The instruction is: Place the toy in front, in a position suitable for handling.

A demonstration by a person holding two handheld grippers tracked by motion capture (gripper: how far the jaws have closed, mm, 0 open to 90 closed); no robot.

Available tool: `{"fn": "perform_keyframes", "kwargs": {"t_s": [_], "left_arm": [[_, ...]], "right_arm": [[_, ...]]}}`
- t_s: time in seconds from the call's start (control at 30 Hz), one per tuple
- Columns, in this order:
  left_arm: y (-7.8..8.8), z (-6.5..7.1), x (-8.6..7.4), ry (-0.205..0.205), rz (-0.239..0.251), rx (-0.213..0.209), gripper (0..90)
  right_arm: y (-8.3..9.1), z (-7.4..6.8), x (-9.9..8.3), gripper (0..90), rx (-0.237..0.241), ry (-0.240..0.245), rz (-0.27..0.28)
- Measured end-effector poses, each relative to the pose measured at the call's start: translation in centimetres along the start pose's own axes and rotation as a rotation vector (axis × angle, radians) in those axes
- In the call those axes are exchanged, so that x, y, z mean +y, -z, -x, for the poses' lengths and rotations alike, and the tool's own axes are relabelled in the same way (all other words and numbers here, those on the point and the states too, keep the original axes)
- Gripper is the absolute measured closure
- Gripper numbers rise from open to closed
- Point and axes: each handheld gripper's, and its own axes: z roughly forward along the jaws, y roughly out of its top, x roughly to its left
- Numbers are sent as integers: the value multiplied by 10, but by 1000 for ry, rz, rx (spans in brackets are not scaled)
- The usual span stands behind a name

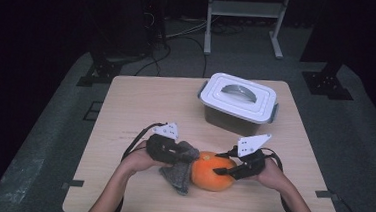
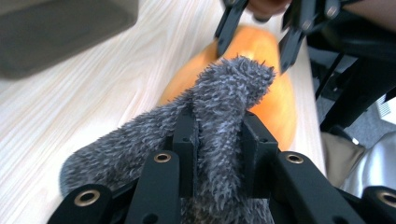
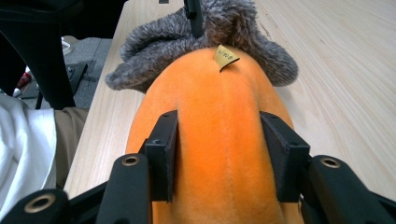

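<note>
Grey fuzzy cloth (image 2: 219,116) is pinched in your left gripper (image 1: 168,152), touching the orange plush pumpkin (image 1: 213,172) on its left side. Your right gripper (image 1: 231,170) straddles the pumpkin from the right, pads pressing its flanks.

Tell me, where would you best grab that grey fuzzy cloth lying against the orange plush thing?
Probably by the raised fold that stands up from the grey cloth, coming in from the side away from the orange plush. The fold is narrow and soft, so it fits between two jaws, while the rest lies flat on the table. The left tongs already pinch it just there.
</note>
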Motion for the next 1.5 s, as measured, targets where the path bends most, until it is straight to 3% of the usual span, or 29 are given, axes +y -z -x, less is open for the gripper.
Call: {"fn": "perform_keyframes", "kwargs": {"t_s": [0.13,0.27,0.43,0.57,0.7,1.0,1.13,1.3,1.5], "left_arm": [[-1,-1,-3,18,35,-29,707],[-4,3,4,6,56,-50,707],[-5,9,14,-23,71,-61,708],[-6,18,30,-71,102,-96,709],[-15,24,38,-102,59,-80,708],[-15,13,22,-70,50,-68,715],[-12,12,15,-58,46,-62,717],[-8,9,5,-45,44,-52,717],[-9,4,-7,-8,10,-32,712]], "right_arm": [[6,1,-6,495,-10,-27,14],[6,1,-4,449,-21,-34,1],[5,-3,6,433,-33,2,-53],[1,-2,6,437,-33,-13,-39],[-4,-2,7,440,-30,-8,-25],[1,-2,-1,454,-37,-29,-3],[2,-3,0,395,-37,-40,12],[3,-5,0,448,-42,-16,-7],[8,-2,-7,445,-41,-46,3]]}}
